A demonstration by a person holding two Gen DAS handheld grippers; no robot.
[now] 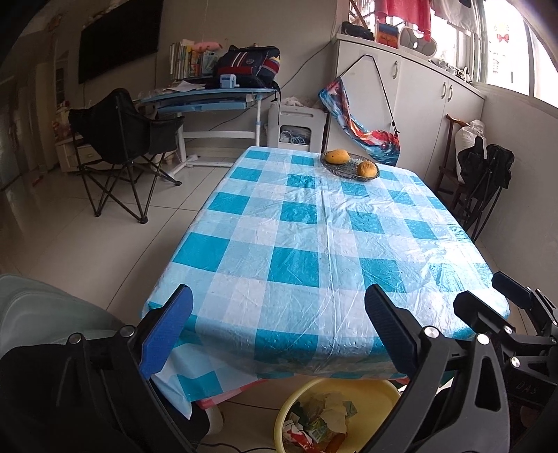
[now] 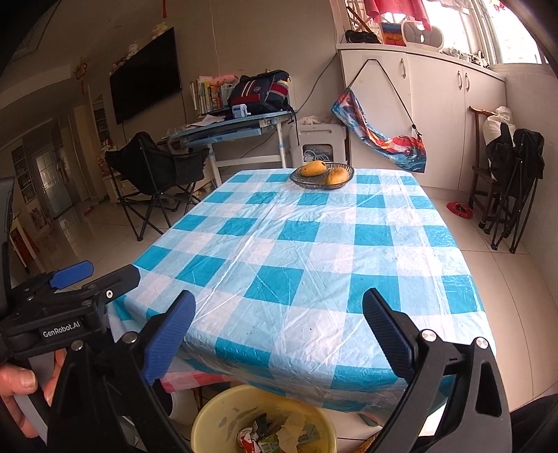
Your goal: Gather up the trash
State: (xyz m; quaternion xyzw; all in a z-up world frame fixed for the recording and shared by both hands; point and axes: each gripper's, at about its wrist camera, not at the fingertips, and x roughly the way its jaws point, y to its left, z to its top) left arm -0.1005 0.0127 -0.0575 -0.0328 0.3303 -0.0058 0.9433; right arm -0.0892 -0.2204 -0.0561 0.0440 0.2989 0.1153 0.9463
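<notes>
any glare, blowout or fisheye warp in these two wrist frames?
Left wrist view: window at upper right blown out; soft sheen on the plastic tablecloth; dark vignette in the corners; table edges bow.
Right wrist view: window also overexposed; crease highlights on the tablecloth; cabinet lines curve; the yellow basin under the table sits in shade.

A blue-checked table (image 1: 314, 244) bears a far-end fruit bowl (image 1: 349, 166); the floor (image 1: 122, 244) carries a yellow trash basin (image 1: 289, 411).
</notes>
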